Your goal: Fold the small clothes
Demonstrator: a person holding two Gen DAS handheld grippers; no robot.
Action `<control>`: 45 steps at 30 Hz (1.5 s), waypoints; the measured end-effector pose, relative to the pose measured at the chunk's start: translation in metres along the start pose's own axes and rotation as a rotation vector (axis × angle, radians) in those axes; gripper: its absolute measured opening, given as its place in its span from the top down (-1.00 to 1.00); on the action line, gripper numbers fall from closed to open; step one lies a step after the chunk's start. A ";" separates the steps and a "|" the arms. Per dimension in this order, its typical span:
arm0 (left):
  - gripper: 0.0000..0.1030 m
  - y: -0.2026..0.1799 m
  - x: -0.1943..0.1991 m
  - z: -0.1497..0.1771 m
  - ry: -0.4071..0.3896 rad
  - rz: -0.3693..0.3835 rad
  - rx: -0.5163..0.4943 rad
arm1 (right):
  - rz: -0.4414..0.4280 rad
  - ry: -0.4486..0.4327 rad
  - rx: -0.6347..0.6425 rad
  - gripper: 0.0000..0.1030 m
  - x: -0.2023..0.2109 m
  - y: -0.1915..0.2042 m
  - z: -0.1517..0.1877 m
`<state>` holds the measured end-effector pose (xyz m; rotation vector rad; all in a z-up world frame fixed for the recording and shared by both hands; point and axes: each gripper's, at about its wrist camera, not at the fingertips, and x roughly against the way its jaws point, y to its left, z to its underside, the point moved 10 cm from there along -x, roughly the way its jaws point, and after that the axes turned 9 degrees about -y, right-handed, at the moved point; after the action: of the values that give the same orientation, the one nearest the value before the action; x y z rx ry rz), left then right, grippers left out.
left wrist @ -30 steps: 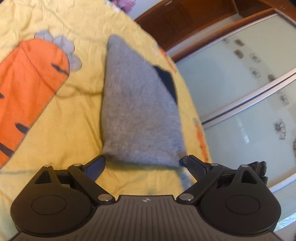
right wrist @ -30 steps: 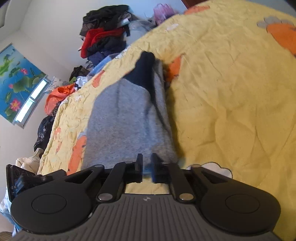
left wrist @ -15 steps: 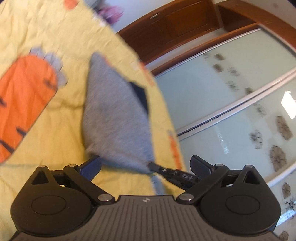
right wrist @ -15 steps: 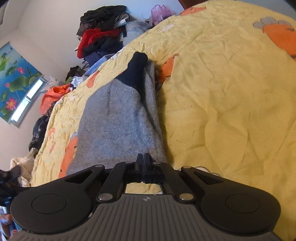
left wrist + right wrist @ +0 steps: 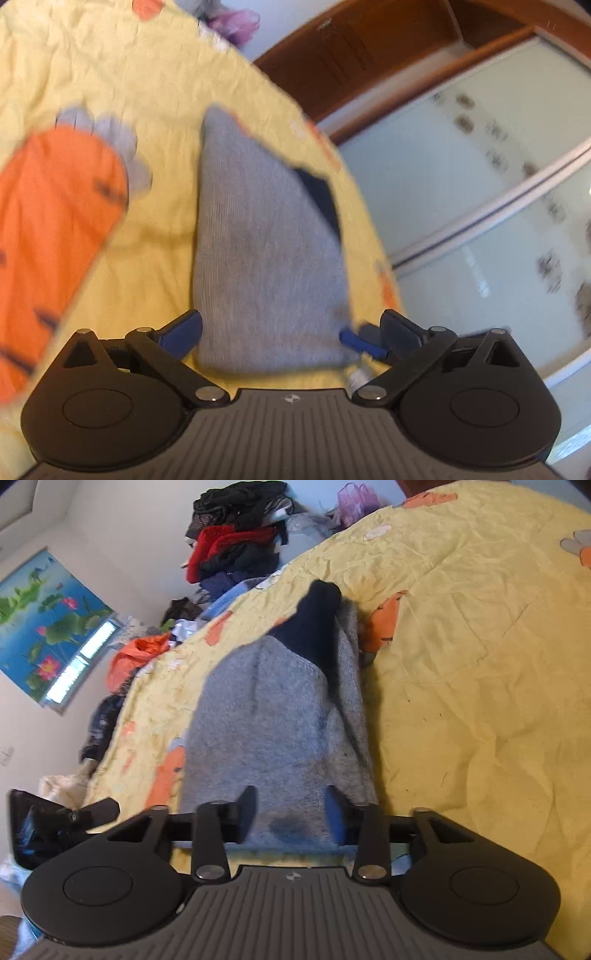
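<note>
My left hand-held gripper [image 5: 291,330] is spread wide, nothing in it, fingers either side of the near edge of the grey garment [image 5: 266,258]. Right hand-held gripper [image 5: 290,814] is also released, jaws apart, over the near end of the same garment [image 5: 280,716]; fingertips look to be at or just above the fabric, can't tell if they touch.

Garment lies folded flat on the yellow bedspread [image 5: 155,92], near the bed's edge.

Left view only: blurry. Garment reads as a tapering grey wedge with a dark navy patch [image 5: 319,195] peeking out on its right side. Big orange carrot print [image 5: 55,221] just beside it on the left. Beyond the bed edge, frosted sliding doors [image 5: 480,206] and brown wood panelling [image 5: 369,48]. The tip of my other gripper shows blue at the garment's right near corner.

Right view only: sharp. The navy part [image 5: 314,624] is at the garment's far end, standing up a little, with a grey folded layer along the right side. Clothes pile [image 5: 236,539] off the far side of the bed, lotus-print blind [image 5: 40,616] on the wall, orange cloth [image 5: 138,653] by the bed edge.
</note>
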<state>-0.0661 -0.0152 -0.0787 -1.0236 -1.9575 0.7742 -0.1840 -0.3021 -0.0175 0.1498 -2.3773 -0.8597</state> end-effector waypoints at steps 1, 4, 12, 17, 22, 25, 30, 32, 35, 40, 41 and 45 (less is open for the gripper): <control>-1.00 0.004 -0.003 -0.012 -0.003 0.008 0.021 | -0.001 -0.026 -0.013 -0.92 0.003 -0.005 -0.012; -1.00 0.026 -0.026 -0.048 0.011 -0.007 0.113 | 0.035 -0.036 -0.047 -0.98 -0.002 -0.030 -0.041; -1.00 0.053 -0.094 -0.076 0.125 0.019 0.312 | -0.101 0.065 -0.185 -0.96 -0.053 -0.059 -0.075; -1.00 0.052 -0.105 -0.078 0.207 0.014 0.322 | -0.191 0.158 -0.189 -0.99 -0.074 -0.047 -0.080; -1.00 0.055 -0.114 -0.082 0.240 0.038 0.359 | -0.273 0.218 -0.190 -0.98 -0.088 -0.022 -0.071; -1.00 0.054 -0.124 -0.084 0.269 0.030 0.354 | -0.279 0.216 -0.164 -0.99 -0.092 -0.010 -0.067; -0.98 0.044 -0.136 -0.076 0.329 0.020 0.280 | -0.224 0.145 -0.120 -0.58 -0.089 -0.009 -0.058; -0.88 0.043 -0.138 -0.074 0.343 0.013 0.261 | -0.192 0.135 -0.145 -0.11 -0.092 -0.014 -0.055; -0.17 0.051 -0.141 -0.075 0.361 -0.020 0.271 | -0.163 0.129 -0.191 0.33 -0.094 -0.028 -0.050; 0.35 0.066 -0.136 -0.070 0.353 -0.042 0.275 | -0.140 0.093 -0.185 0.39 -0.092 -0.025 -0.046; 0.40 0.065 -0.135 -0.069 0.341 -0.039 0.260 | -0.135 0.083 -0.180 0.43 -0.092 -0.022 -0.045; 0.45 0.064 -0.129 -0.069 0.286 -0.006 0.260 | -0.120 0.045 -0.160 0.51 -0.089 -0.007 -0.049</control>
<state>0.0650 -0.0837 -0.1390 -0.9155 -1.5707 0.8070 -0.0837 -0.3078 -0.0364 0.2463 -2.2657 -1.0870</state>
